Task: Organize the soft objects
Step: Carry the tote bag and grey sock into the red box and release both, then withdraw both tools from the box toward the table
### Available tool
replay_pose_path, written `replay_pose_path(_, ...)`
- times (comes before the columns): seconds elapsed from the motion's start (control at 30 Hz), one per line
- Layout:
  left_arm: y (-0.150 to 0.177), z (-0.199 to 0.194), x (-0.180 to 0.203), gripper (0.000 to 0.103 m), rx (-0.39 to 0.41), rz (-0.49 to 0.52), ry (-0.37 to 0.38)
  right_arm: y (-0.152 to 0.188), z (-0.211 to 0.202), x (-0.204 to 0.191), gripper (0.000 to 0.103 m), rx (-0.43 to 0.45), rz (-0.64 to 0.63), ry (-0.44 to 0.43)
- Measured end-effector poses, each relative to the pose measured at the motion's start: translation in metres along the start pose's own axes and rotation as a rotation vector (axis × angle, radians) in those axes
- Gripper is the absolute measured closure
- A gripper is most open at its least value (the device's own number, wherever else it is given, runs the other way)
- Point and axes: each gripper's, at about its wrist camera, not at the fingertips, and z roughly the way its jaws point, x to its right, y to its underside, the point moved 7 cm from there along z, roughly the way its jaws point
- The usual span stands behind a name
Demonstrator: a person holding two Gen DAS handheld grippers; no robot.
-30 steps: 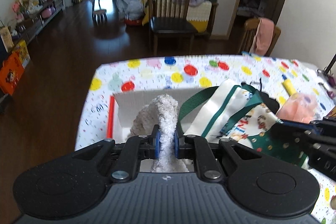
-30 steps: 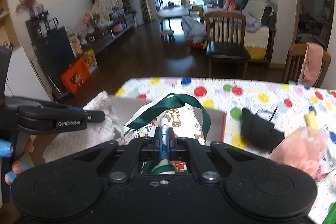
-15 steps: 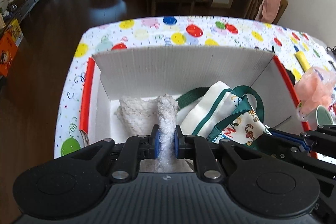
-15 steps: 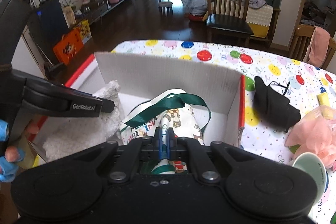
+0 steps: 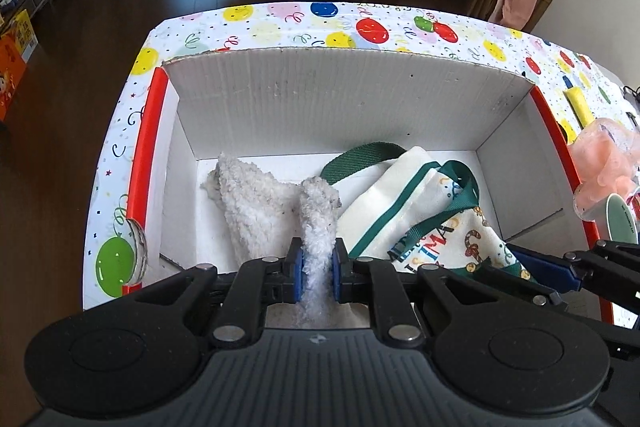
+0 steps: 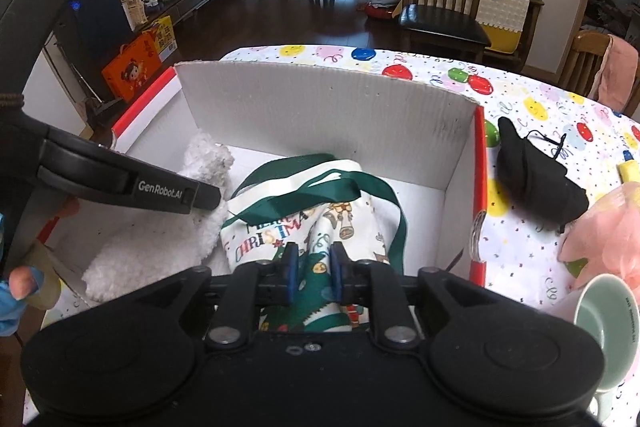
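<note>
Balloon-print tablecloth (image 5: pixel 348 23) carries a white cardboard box (image 5: pixel 340 99); on its floor lie a limp fluffy white towel (image 5: pixel 256 203) and a floppy Christmas tote bag (image 6: pixel 304 219). Left gripper (image 5: pixel 316 269) pinches a towel fold; the right gripper (image 6: pixel 310 273), jaws just opening, straddles bag cloth, and both light pieces are best gripped by a bunched fold.

Left gripper (image 5: pixel 316 269) clamped; right gripper (image 6: pixel 310 273) (angled down) just loosening.

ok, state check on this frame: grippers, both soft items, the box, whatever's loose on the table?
left gripper: shut on the fluffy white cloth, which lies in the box
right gripper: jaws just opening, Christmas tote bag between them, pads apart from it
cardboard box: open-topped, both soft items inside
black pouch: on the table, outside the box
pink soft item: on the table, outside
green mug: tilted
</note>
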Motion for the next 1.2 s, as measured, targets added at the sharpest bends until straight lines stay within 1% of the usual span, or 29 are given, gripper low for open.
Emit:
replay_pose_path(0.07,0.001,-0.001,0.001,0.09,0.002,0.006,0.002,0.0,-0.002,-0.001,0.082,0.004,-0.001,-0.005)
replay_pose_path(0.13,0.001,-0.003,0.003,0.09,0.011,0.018,-0.003,0.0,-0.005,0.0,0.076,0.01,-0.002,-0.007)
replay_pose_path(0.17,0.001,-0.005,0.004,0.089,0.014,0.023,-0.005,-0.001,-0.006,0.0,0.074,0.012,-0.002,-0.01)
replay_pose_path(0.23,0.002,-0.007,0.004,0.083,0.021,0.02,-0.004,-0.001,-0.011,-0.001,0.073,0.019,-0.001,-0.014)
replay_pose_path(0.33,0.001,-0.012,0.003,0.062,0.033,0.013,-0.002,-0.004,-0.017,0.001,0.07,0.034,0.0,-0.021)
replay_pose_path(0.37,0.001,-0.015,0.003,0.043,0.037,0.012,-0.002,-0.004,-0.02,0.001,0.069,0.039,0.0,-0.026)
replay_pose_path(0.4,0.001,-0.017,0.003,0.033,0.045,0.012,0.001,-0.004,-0.023,0.001,0.067,0.046,0.001,-0.026)
replay_pose_path(0.57,-0.001,-0.036,0.006,0.033,0.1,0.019,-0.007,-0.007,-0.041,0.003,0.064,0.081,0.01,-0.039)
replay_pose_path(0.7,0.0,-0.059,0.01,0.033,0.147,0.021,0.005,-0.008,-0.065,0.006,0.058,0.121,0.019,-0.059)
replay_pose_path(0.8,0.003,-0.079,0.017,0.033,0.188,0.031,0.02,-0.006,-0.085,0.012,0.055,0.152,0.023,-0.071)
replay_pose_path(1.03,0.018,-0.126,0.045,0.033,0.275,0.06,0.052,0.004,-0.132,0.028,0.048,0.215,0.032,-0.085)
replay_pose_path(1.07,0.021,-0.132,0.049,0.032,0.286,0.064,0.057,0.007,-0.139,0.031,0.047,0.224,0.033,-0.087)
replay_pose_path(1.1,0.024,-0.137,0.054,0.029,0.296,0.071,0.06,0.009,-0.145,0.033,0.044,0.231,0.035,-0.089)
replay_pose_path(1.2,0.033,-0.154,0.07,0.028,0.325,0.08,0.083,0.016,-0.166,0.044,0.04,0.26,0.038,-0.095)
